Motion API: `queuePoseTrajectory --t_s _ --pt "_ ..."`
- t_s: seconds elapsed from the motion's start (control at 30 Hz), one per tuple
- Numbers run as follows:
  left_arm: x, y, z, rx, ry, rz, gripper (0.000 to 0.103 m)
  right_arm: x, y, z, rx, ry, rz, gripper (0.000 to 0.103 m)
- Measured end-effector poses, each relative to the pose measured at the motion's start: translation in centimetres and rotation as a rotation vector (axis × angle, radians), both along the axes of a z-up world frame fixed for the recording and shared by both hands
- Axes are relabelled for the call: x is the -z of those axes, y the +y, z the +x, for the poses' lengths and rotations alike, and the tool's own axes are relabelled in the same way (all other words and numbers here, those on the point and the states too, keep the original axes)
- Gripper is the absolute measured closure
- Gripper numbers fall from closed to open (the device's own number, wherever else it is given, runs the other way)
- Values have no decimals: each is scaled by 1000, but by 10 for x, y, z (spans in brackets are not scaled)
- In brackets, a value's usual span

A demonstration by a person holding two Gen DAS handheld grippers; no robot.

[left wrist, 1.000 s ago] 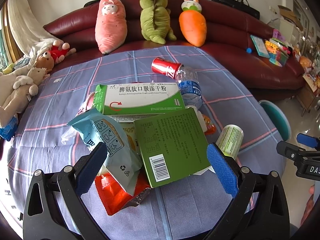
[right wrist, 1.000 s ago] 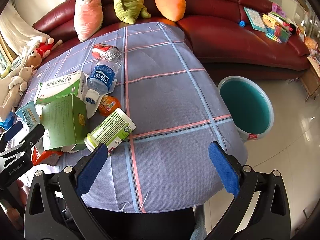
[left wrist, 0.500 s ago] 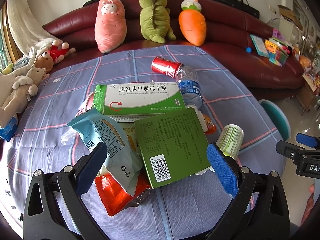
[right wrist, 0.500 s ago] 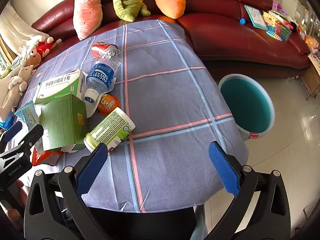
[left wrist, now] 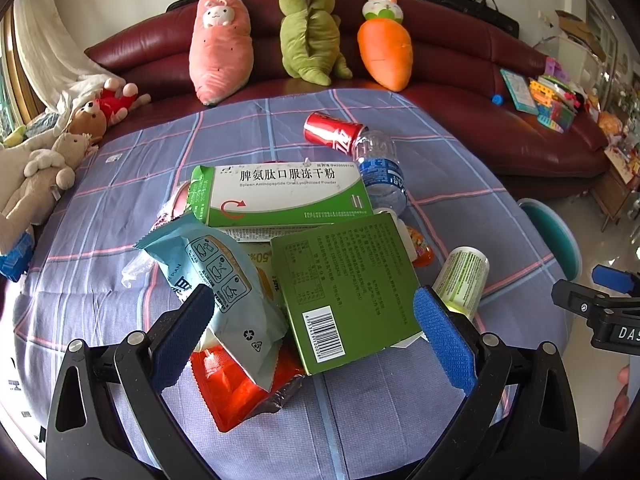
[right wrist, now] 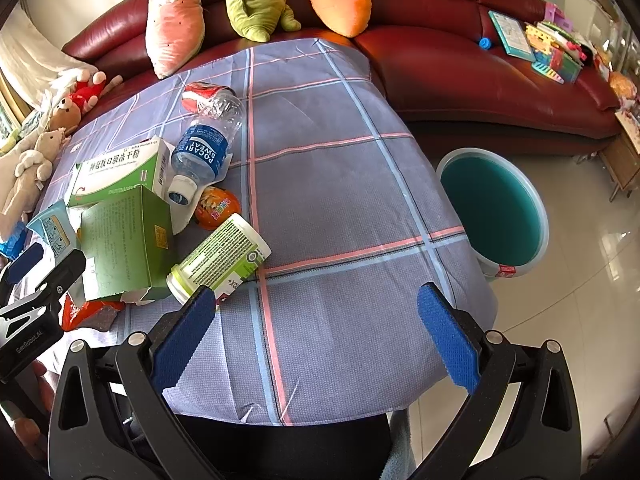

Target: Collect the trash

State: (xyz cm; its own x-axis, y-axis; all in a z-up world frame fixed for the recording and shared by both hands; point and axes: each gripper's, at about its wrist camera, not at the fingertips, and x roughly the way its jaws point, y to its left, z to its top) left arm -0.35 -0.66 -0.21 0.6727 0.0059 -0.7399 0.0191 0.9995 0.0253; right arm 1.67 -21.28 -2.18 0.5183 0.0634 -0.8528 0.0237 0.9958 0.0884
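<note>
Left wrist view shows the left gripper (left wrist: 310,322) spread wide and empty, hanging over the near end of the trash pile, I think to choose a first piece. From left to right lie a pale blue wrapper (left wrist: 212,276), a red wrapper (left wrist: 236,388) under it, a green box (left wrist: 346,284), and a small white-green bottle (right wrist: 222,258). The right gripper (right wrist: 316,332) is also spread, holding nothing, over bare tablecloth (right wrist: 340,200). Beside the table, on the floor, stands a teal bucket (right wrist: 538,240), probably for the trash.
</note>
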Motion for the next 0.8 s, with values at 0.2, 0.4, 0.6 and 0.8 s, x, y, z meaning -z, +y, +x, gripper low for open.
queuePoseTrajectory --t_s 0.2,0.4,0.6,0.8 --pt "0 0 0 0 0 -1 4 0 0 0 0 -1 -2 6" --pt "1 -1 0 -1 3 -3 4 1 1 0 0 6 0 6" --pt "7 7 -1 -4 11 -8 4 1 6 2 -12 12 -9 6" --pt "14 19 -6 12 23 -1 4 6 18 4 -54 28 -9 6"
